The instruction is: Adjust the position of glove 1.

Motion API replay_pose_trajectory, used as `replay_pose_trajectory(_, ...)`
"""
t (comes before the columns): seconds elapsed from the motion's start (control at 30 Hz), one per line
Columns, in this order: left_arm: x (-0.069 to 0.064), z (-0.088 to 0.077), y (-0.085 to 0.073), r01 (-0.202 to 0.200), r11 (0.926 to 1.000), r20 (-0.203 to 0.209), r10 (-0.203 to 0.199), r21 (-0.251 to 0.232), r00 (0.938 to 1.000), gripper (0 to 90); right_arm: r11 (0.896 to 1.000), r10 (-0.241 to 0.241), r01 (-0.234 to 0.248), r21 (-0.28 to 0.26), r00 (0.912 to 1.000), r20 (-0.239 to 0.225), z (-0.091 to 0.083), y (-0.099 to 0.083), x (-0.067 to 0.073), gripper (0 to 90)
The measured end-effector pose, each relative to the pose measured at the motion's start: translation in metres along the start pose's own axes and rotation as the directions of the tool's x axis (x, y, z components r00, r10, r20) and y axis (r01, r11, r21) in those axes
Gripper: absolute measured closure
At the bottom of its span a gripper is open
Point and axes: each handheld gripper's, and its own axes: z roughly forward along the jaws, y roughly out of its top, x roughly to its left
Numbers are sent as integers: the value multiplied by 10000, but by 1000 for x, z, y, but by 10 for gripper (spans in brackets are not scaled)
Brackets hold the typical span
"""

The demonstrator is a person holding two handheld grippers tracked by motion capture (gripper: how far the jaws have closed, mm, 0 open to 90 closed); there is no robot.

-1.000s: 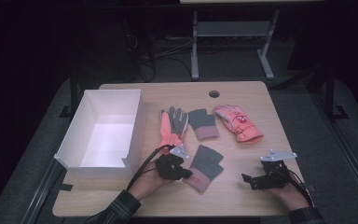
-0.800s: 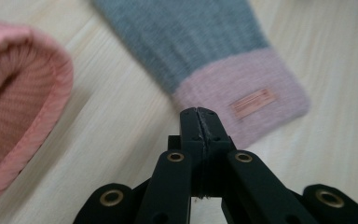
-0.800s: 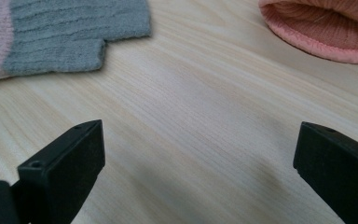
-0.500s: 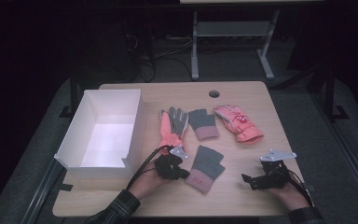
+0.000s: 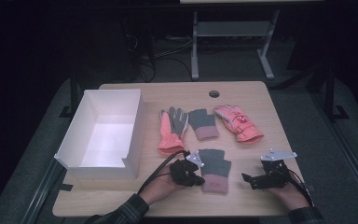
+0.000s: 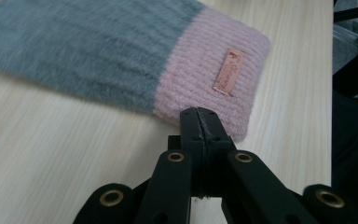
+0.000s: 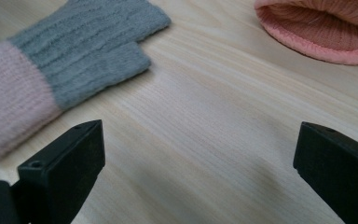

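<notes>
The left gripper (image 6: 199, 113), jaws pressed together with nothing between them, points at the pink cuff of the grey glove (image 5: 214, 167) lying near the table's (image 5: 242, 91) front edge (label up). The right gripper (image 5: 252, 179) gapes wide beside it.

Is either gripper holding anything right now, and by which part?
Nothing is held: the left gripper is shut and empty beside the grey glove's pink cuff; the right gripper is open.
</notes>
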Motion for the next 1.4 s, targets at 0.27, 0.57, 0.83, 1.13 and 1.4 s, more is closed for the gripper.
replay_pose_trajectory(0.27,-8,19,17,-378,9993,294,380,-69,9988,896,10000,63,-63,-12,10000,45,-1,1,0,18)
replay_pose_trajectory(0.57,-7,22,32,-539,9981,236,546,-292,9982,896,10000,35,-35,-7,10000,24,0,0,-1,18)
replay_pose_trajectory(0.83,20,13,49,-380,9957,-544,335,-844,9980,896,10000,48,-48,25,10000,26,0,1,0,18)
replay_pose_trajectory(1.13,41,32,53,-170,9993,-722,145,-343,9973,897,9999,110,-110,-19,9999,76,0,-1,-3,18)
replay_pose_trajectory(1.4,37,15,30,-63,9999,-622,53,-157,9980,898,10000,86,-86,29,9999,76,0,-1,-2,18)
